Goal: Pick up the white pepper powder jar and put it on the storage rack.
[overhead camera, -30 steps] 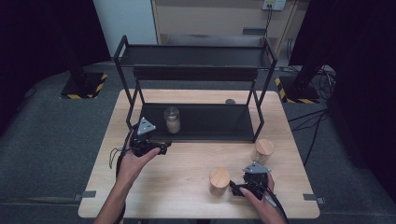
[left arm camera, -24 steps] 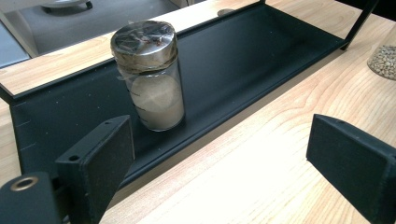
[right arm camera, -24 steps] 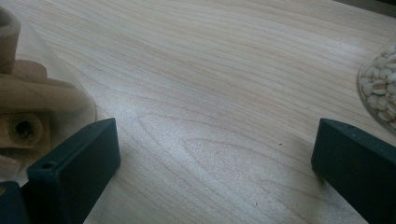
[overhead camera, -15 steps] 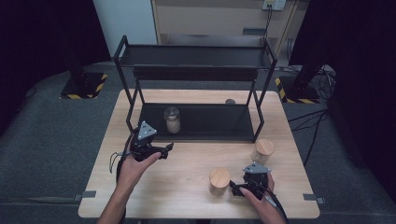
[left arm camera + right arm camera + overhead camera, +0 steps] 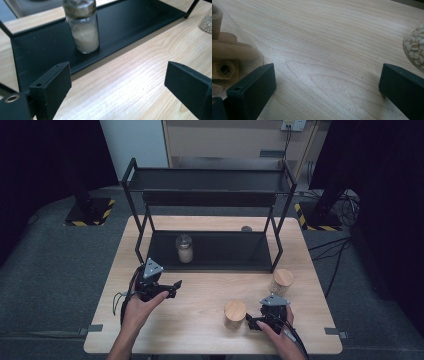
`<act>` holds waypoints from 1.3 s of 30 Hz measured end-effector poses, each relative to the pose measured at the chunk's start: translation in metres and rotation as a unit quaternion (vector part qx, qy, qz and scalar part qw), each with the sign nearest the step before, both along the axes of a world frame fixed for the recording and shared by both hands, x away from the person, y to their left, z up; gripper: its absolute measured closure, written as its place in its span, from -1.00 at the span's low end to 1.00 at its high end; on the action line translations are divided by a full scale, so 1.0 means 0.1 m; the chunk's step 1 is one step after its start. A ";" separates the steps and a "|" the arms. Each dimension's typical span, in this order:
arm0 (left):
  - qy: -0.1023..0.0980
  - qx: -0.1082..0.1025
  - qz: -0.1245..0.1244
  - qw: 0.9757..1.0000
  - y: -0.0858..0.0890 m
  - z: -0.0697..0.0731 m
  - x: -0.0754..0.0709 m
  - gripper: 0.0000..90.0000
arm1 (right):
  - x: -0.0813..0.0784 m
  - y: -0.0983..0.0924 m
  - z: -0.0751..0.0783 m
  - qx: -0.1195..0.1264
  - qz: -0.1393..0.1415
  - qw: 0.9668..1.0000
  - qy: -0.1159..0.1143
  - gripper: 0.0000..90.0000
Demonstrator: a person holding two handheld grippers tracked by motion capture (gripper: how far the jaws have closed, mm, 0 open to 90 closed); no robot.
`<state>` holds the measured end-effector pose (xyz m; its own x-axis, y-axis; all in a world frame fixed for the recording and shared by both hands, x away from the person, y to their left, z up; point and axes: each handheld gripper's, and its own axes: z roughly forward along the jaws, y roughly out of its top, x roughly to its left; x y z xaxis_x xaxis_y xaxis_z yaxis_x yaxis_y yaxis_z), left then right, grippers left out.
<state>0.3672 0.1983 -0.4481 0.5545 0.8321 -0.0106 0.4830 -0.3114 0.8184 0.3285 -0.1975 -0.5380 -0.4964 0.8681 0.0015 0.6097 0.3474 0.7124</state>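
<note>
Pale wooden worktop (image 5: 200, 320) carries a black rack (image 5: 210, 251); both tools gape, empty. Right tool (image 5: 256, 322) sits beside the cork-lidded jar (image 5: 234, 314), and a careless sweep could topple it.

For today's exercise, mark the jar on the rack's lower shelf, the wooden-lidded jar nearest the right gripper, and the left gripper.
Shelf jar (image 5: 184, 250), high view, glass body.
Wooden-lidded jar (image 5: 235, 310), high view, lid top.
Left gripper (image 5: 176, 287), high view, between fingertips.
</note>
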 end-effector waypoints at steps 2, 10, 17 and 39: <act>0.004 0.000 0.003 1.000 0.02 -0.05 -0.03 -0.87 | 0.00 0.00 0.00 0.000 0.000 1.000 0.000 -0.98; 0.023 0.007 0.017 1.000 0.06 -0.25 -0.12 -0.87 | 0.00 0.00 0.00 0.000 0.000 1.000 0.000 -0.98; 0.046 0.007 0.031 0.998 0.13 -0.44 -0.19 -0.88 | 0.00 0.00 0.00 0.000 0.000 1.000 0.000 -0.98; 0.099 0.048 0.078 0.991 0.35 -0.81 -0.33 -0.87 | 0.00 0.00 0.00 0.000 0.000 1.000 0.000 -0.98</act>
<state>0.3345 0.2336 -0.5292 0.4144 0.9098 -0.0231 0.6788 -0.2920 0.6738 0.3285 -0.1975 -0.5380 -0.4963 0.8682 0.0015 0.6097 0.3473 0.7124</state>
